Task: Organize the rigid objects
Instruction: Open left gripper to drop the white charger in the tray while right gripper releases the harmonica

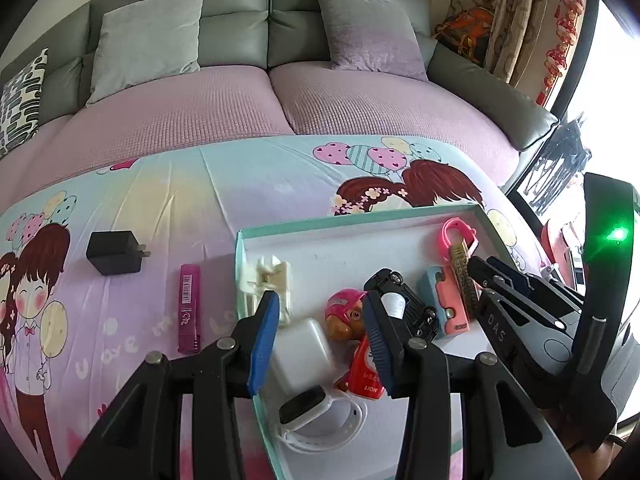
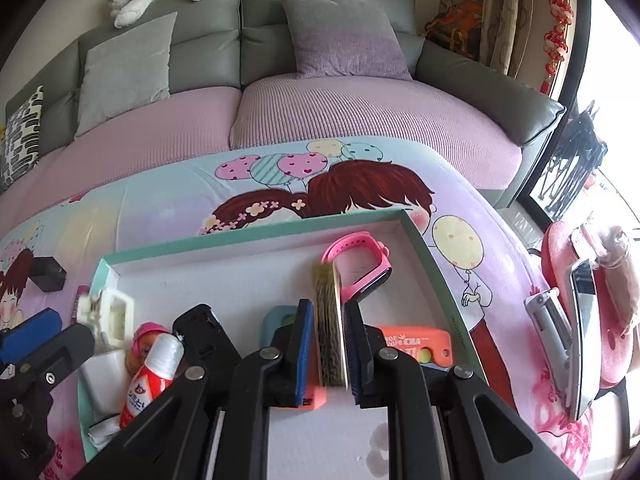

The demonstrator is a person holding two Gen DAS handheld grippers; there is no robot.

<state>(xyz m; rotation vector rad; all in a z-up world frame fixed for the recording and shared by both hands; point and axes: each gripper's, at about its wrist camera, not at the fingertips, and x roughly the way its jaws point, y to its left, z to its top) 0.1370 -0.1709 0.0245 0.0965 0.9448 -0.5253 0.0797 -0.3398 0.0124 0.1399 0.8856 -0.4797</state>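
Brass-coloured flat bar (image 2: pixel 330 320) sits edge-up, clamped by right gripper (image 2: pixel 328 344) over the teal-rimmed tray (image 2: pixel 256 236) w/ pink watch (image 2: pixel 360 264) just beyond, prob. kept upright to slot in. Left gripper (image 1: pixel 320 336) part-open, holding nothing, above the small toys.

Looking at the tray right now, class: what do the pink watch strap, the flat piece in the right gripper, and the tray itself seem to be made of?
Pink watch strap: likely silicone or soft plastic, matte, bent in a smooth loop.
Flat piece clamped in the right gripper: hard, with a glossy gold edge and dark mottled face; plastic or metal, unclear.
Tray: probably cardboard, with thin teal walls and a dull white inside.
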